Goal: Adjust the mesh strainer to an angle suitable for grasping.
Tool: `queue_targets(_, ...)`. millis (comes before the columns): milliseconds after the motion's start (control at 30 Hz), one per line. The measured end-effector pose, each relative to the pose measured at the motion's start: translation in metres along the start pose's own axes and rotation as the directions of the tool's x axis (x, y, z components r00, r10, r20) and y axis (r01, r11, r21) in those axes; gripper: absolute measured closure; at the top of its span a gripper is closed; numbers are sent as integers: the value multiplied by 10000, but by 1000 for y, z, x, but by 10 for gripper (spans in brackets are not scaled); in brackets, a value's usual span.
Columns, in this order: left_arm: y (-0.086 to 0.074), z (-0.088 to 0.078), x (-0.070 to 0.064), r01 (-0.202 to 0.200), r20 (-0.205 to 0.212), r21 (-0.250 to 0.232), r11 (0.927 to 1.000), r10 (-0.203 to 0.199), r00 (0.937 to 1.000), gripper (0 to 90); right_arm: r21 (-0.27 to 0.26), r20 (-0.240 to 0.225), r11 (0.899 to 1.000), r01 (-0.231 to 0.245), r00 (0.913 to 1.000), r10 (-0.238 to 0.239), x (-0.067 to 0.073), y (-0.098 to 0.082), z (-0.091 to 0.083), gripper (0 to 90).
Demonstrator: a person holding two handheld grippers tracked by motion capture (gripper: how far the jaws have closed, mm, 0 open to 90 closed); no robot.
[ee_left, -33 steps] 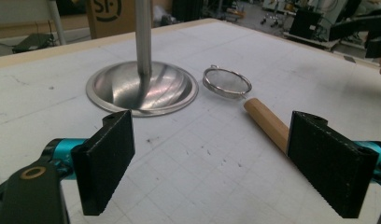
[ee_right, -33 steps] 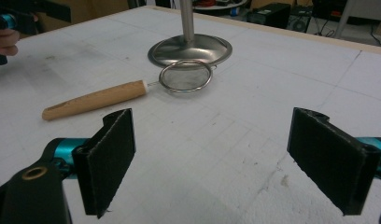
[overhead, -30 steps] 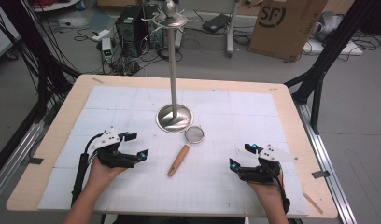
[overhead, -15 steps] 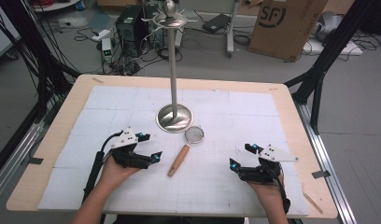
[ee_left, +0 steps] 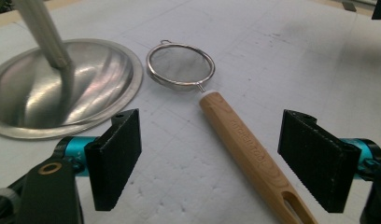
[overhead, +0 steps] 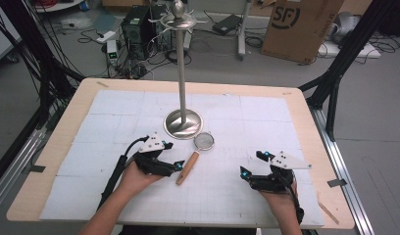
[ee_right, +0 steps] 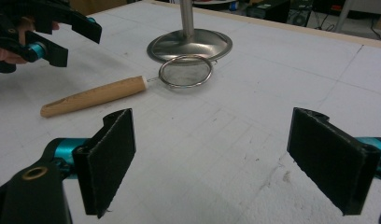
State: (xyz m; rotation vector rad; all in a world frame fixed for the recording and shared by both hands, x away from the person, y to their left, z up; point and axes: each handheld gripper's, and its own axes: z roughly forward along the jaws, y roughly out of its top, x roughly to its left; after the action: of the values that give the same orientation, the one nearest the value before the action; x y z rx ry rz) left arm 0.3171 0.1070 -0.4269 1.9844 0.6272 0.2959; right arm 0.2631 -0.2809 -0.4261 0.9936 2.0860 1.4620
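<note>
High view: a small strainer (overhead: pixel 193 156) lay on the white mat (overhead: pixel 247 117), its mesh bowl at about 4 o'clock from the round base of a metal stand (overhead: pixel 182 122) and just beside it, its wooden handle running toward 7 o'clock. The left gripper (overhead: pixel 176 166) sat at 9 o'clock of the handle, tips very near the wood; contact could not be judged here. The right gripper (overhead: pixel 249 169) rested well apart, at 3 o'clock of the strainer, holding nothing.

Left gripper view: the jaws stood wide apart and empty. The strainer handle (ee_left: pixel 249 144) lay between them, nearer the right pad (ee_left: pixel 312 165) and clear of both; the mesh bowl (ee_left: pixel 180 64) lay beyond at 12 o'clock, beside the stand base (ee_left: pixel 53 91).

Right gripper view: the jaws were spread wide with bare mat between the pads (ee_right: pixel 109 156). The strainer (ee_right: pixel 132 86) lay well ahead at 11 o'clock, bowl beside the stand base (ee_right: pixel 191 44), and the left gripper (ee_right: pixel 72 39), jaws parted, hovered just past the handle's far end
</note>
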Motion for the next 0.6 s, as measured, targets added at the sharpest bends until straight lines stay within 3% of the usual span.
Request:
queue_targets(233, 7, 21, -10, -313, 271, 762, 9966, 293, 9992, 283, 71, 45, 9999, 75, 10000, -76, 1, 0, 1, 144)
queue_targets(367, 5, 31, -14, -299, 297, 1130, 9931, 267, 9992, 317, 38, 40, 10000, 78, 10000, -78, 0, 0, 1, 144)
queue_targets(500, 4, 39, -17, -242, 169, 1816, 9831, 215, 9996, 361, 39, 27, 10000, 82, 10000, -82, 0, 0, 1, 145)
queue_targets(600, 4, 41, -19, -406, 195, 2021, 9785, 374, 9991, 431, 116, -58, 9999, 37, 10000, -37, 0, 0, 1, 145)
